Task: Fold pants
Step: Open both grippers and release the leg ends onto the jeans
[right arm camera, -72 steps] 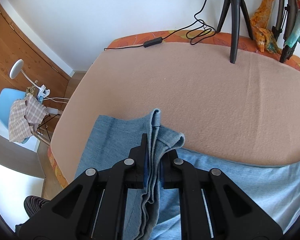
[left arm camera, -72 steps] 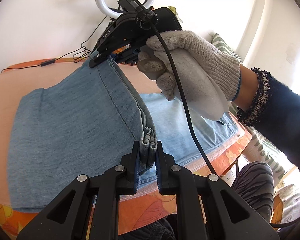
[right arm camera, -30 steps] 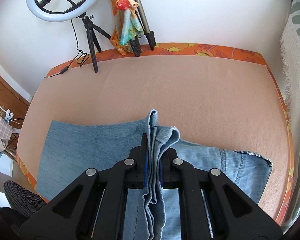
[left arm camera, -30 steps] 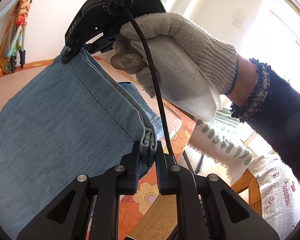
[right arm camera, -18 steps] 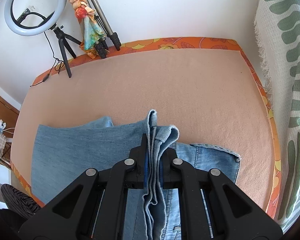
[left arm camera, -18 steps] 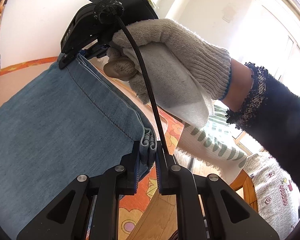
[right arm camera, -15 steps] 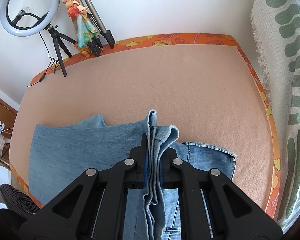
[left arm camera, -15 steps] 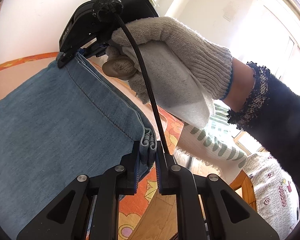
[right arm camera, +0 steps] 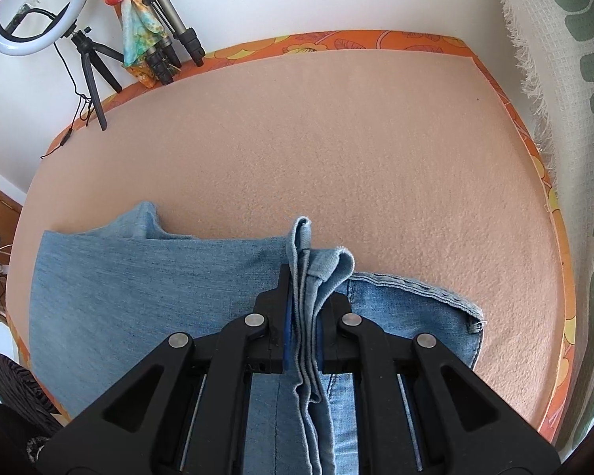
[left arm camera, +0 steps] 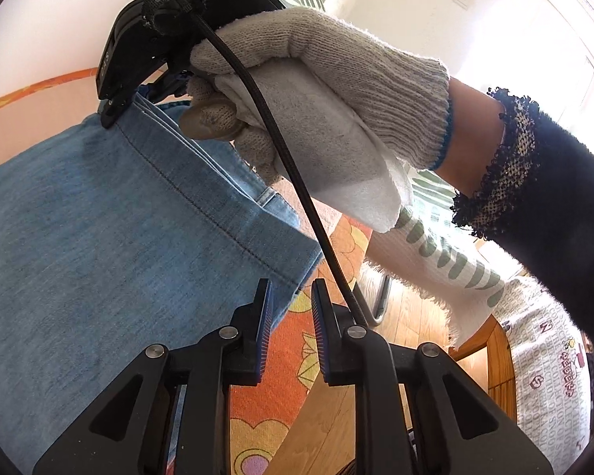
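Light blue denim pants [right arm camera: 138, 285] lie folded on the peach mat [right arm camera: 336, 138], with the waistband [right arm camera: 415, 285] showing to the right. My right gripper [right arm camera: 303, 277] is shut on the bunched hem layers of the pants, low over the waistband. In the left wrist view a gloved hand [left arm camera: 336, 91] holds that right gripper [left arm camera: 111, 113], which is clamped on the far hem corner. My left gripper [left arm camera: 291, 289] is opening. The near hem corner of the pants [left arm camera: 99, 237] sits at its tips, and the pads stand apart from the cloth.
A ring light on a small tripod [right arm camera: 31, 8] and a tripod with a tied scarf [right arm camera: 138, 31] stand at the mat's far left. A white throw with green leaves [right arm camera: 574, 118] hangs along the right side. The orange floral table edge [left arm camera: 297, 348] and wooden floor [left arm camera: 400, 316] lie beyond it.
The left jaws have parted and released the hem corner they were clamping. Both grippers came down and across, laying the leg ends over the waistband. The right grip is unchanged.
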Tool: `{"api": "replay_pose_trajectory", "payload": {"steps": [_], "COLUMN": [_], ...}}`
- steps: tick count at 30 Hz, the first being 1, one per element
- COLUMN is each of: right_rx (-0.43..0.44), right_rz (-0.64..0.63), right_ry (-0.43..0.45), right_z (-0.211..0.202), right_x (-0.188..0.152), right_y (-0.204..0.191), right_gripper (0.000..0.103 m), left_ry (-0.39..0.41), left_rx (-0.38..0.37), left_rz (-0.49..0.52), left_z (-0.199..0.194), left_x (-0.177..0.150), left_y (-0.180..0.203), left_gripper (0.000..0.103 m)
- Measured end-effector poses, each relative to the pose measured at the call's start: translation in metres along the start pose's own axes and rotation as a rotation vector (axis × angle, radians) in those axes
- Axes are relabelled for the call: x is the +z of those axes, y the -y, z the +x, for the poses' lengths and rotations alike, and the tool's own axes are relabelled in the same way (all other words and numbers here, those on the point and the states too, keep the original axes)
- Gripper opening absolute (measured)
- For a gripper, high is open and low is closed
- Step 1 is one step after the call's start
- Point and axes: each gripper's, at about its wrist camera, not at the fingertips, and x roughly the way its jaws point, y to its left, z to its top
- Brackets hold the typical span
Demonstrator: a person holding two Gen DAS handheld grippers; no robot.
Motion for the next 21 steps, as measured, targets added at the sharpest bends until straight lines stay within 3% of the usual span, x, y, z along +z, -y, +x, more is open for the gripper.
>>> {"api": "replay_pose_trajectory", "payload": {"steps": [3,8,13,21], "right_rx": [-0.033,-0.096,-0.151,-0.094], "right_rz": [-0.009,-0.004,0.034,0.056], "right_ry": [0.000,0.039,0.090,0.160], "right_z": [0.000,-0.015,-0.033,-0.063], "right_x": [0.000,-0.001,-0.003,-0.010], "right_y": [-0.003,-0.004,0.000,-0.016], "right_gripper": [0.011,0.030,0.033,0.033], "left_ry": [-0.004,0.029,0.068,0.138], "left_rx": [0.006,0.045,0.096,0.269], "left_rz": [-0.013,0.001,-0.045,-0.119], "left_z": [-0.006,-0.036,-0.075,-0.137], "left_x": [-0.005,-0.012,-0.022,-0.046], "left_y": [0.001,0.002,-0.017,-0.059], "left_gripper": [0.019,0.019,0.019,0.022]}}
